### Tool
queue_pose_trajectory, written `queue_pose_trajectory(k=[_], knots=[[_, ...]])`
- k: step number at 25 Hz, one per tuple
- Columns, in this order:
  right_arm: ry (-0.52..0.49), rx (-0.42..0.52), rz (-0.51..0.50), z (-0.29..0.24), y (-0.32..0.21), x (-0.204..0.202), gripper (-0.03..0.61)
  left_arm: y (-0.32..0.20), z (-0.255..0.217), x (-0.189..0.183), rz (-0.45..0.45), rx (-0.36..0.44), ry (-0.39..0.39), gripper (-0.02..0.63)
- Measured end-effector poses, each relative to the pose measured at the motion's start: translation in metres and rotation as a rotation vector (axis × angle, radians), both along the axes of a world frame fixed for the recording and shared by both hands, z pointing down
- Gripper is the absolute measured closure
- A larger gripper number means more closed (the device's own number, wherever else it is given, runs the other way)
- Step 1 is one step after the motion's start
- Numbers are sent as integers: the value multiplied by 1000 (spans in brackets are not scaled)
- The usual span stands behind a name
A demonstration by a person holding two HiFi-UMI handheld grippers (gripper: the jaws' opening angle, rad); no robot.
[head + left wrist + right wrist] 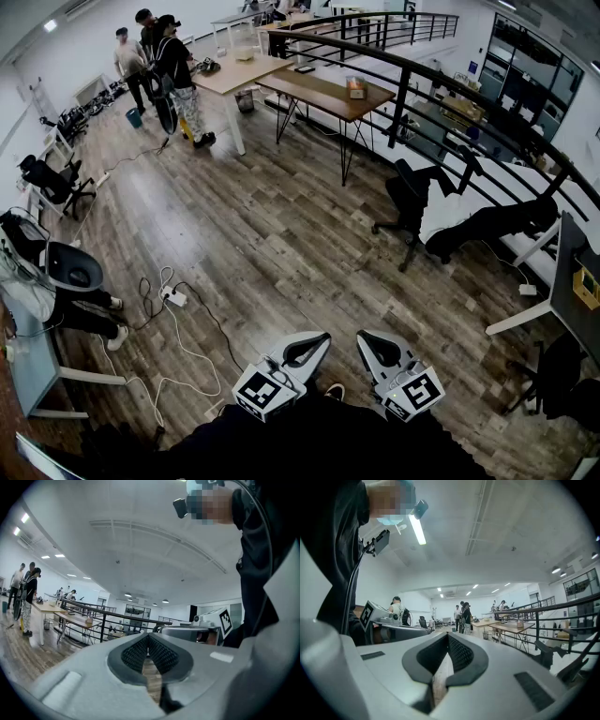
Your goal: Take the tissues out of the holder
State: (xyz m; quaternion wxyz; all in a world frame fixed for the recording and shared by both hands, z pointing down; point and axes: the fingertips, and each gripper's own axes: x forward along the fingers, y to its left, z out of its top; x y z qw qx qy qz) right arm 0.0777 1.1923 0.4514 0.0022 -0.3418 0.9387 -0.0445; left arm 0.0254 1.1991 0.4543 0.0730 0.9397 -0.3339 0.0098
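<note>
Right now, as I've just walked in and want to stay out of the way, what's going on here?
A person holds the left gripper and right gripper side by side, level, above the wooden floor. Both sets of fingers are shut on nothing. No tissue holder is near, so the task is not under way.

Bright, even light falls from ceiling lamps (127, 595), small white spots in both gripper views; a tube lamp (417, 529) glares overexposed in the right one. The wood floor (281, 234) shows a mild sheen and only soft shadows. All views bow hard at the edges, corners black. The left gripper's (148, 636) near shell looks soft, possibly out of focus.
</note>
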Motion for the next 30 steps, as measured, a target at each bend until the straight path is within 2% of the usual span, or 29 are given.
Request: queue_pose_trajectory(k=[13,18,30], knots=[[-19,1,-5,-9,-16,9,574,-13,-11,8,-18,21,-17,604],[-25,-13,6,-4,-29,7,574,-23,-5,1,-39,4,-17,604],[-2,2,18,-8,-107,-21,574,-108,-6,-16,12,-3,4,604]])
